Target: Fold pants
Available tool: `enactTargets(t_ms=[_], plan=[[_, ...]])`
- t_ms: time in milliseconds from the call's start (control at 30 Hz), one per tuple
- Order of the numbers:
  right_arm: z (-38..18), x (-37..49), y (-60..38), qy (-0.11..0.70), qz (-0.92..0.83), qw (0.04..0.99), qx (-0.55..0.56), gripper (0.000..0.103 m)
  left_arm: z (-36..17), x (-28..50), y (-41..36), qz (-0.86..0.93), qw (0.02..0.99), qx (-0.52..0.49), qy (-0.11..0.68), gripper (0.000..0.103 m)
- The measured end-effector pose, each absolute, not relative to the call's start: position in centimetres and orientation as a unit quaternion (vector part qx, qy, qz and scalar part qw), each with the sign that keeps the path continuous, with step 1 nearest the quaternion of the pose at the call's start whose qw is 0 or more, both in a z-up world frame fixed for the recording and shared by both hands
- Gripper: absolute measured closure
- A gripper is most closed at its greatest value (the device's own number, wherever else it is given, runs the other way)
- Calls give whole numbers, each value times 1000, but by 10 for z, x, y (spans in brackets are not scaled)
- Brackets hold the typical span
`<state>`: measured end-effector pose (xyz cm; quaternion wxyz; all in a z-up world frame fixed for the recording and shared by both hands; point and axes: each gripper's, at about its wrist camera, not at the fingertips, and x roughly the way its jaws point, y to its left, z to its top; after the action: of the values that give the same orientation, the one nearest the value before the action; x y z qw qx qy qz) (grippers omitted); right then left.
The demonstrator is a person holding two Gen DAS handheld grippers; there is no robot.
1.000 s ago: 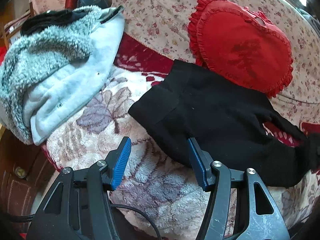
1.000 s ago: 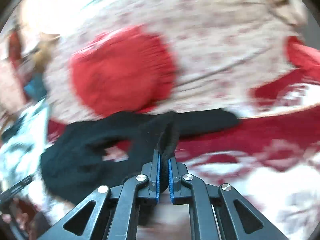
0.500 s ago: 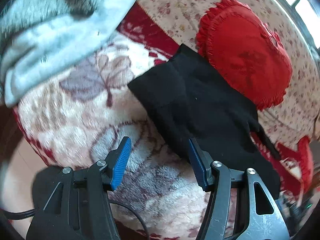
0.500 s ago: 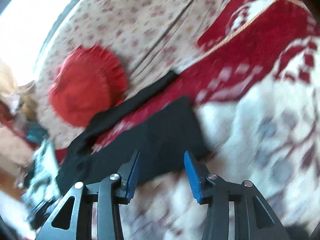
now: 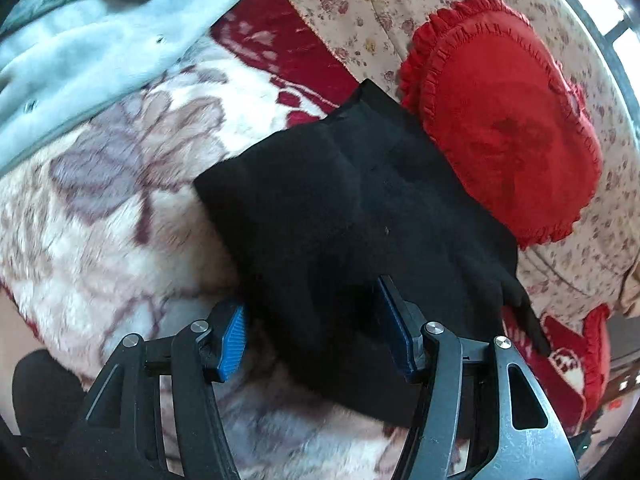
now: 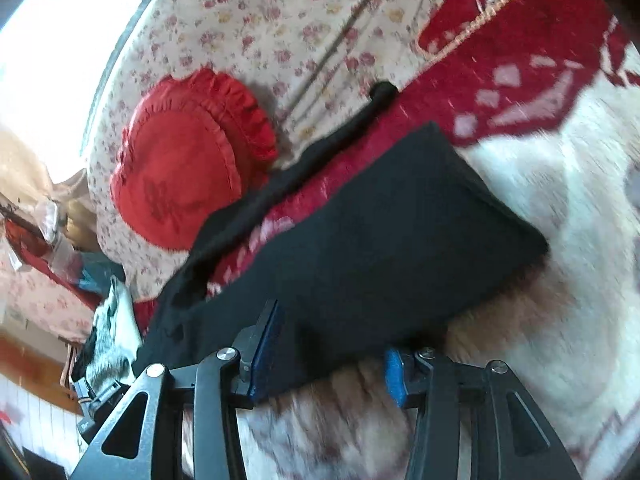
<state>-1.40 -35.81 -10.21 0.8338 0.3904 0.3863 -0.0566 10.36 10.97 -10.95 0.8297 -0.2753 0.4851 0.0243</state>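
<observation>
The black pants [image 5: 352, 216] lie folded over on a fluffy white and red floral blanket [image 5: 112, 208]. My left gripper [image 5: 310, 332] is open, its jaws straddling the near edge of the pants. In the right wrist view the pants [image 6: 384, 248] lie flat, one leg end stretching toward the cushion. My right gripper [image 6: 328, 360] is open too, with the near edge of the pants between its jaws. Neither gripper has closed on the cloth.
A red heart-shaped frilled cushion [image 5: 504, 136] [image 6: 184, 160] leans on the floral backrest behind the pants. A pale blue and grey fleece garment [image 5: 80, 40] lies at the far left. Clutter and a wooden edge [image 6: 44, 368] sit beyond the blanket's left side.
My right gripper let go of the pants leg, opened and moved down to the pants' near edge. My left gripper moved forward so the pants edge lies between its jaws.
</observation>
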Motion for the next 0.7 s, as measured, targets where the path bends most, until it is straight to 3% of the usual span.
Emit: enactTargets(t_ms=[33, 67, 100, 133, 200, 500, 633, 700], plan=[[-101, -13, -358, 383, -56, 835, 391, 62, -109, 106, 108, 19, 831, -272, 485, 45], [-99, -9, -357, 382, -47, 838, 386, 74, -109, 107, 107, 18, 830, -271, 488, 57], [-96, -8, -357, 385, -43, 841, 378, 85, -109, 107, 107, 20, 828, -270, 492, 83], [-94, -8, -356, 386, -44, 843, 371, 89, -109, 105, 108, 15, 825, -273, 494, 90], [-84, -10, -355, 386, -40, 850, 356, 96, -102, 100, 110, 10, 829, -274, 488, 93], [-27, -46, -351, 373, -8, 871, 318, 98, -61, 51, 126, -27, 853, -260, 452, 94], [-31, -60, -344, 411, -16, 866, 285, 98, -79, 35, 125, -19, 850, -242, 468, 94], [-54, -57, -342, 466, -39, 847, 254, 95, -99, 34, 125, -12, 840, -232, 490, 93]])
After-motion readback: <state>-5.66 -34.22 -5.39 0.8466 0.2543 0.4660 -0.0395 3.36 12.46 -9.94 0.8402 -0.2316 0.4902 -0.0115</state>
